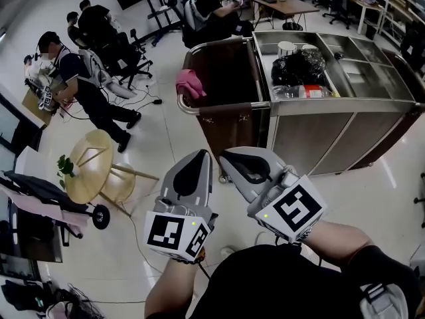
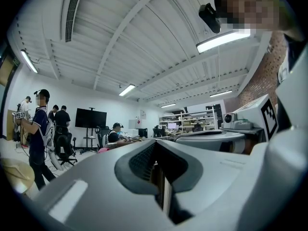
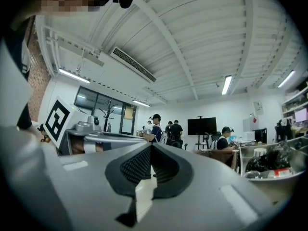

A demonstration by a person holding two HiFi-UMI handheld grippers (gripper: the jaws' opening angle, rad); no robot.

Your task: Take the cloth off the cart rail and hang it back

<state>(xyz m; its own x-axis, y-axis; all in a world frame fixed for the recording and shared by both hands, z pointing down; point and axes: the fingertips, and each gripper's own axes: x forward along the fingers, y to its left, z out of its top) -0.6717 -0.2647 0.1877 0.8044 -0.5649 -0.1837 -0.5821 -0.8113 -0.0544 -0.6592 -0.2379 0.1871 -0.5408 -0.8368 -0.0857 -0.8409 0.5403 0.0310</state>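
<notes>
A pink cloth (image 1: 189, 84) hangs bunched over the curved rail (image 1: 219, 106) at the left end of the steel cart (image 1: 345, 98). Both grippers are held side by side low in the head view, well short of the cart and apart from the cloth. My left gripper (image 1: 199, 155) has its jaws shut with nothing between them, and so does my right gripper (image 1: 230, 155). In the left gripper view the shut jaws (image 2: 156, 152) point across the room, with a small patch of the pink cloth (image 2: 102, 149) far off. The right gripper view shows its shut jaws (image 3: 151, 154) and the cart (image 3: 272, 165) at the right.
A black bag (image 1: 299, 67), a cup and a bottle lie in the cart's top trays. A round wooden table (image 1: 93, 165) and a wheeled stand are on the floor to the left. Several people sit or stand at desks and office chairs (image 1: 126, 58) behind. Cables trail over the floor.
</notes>
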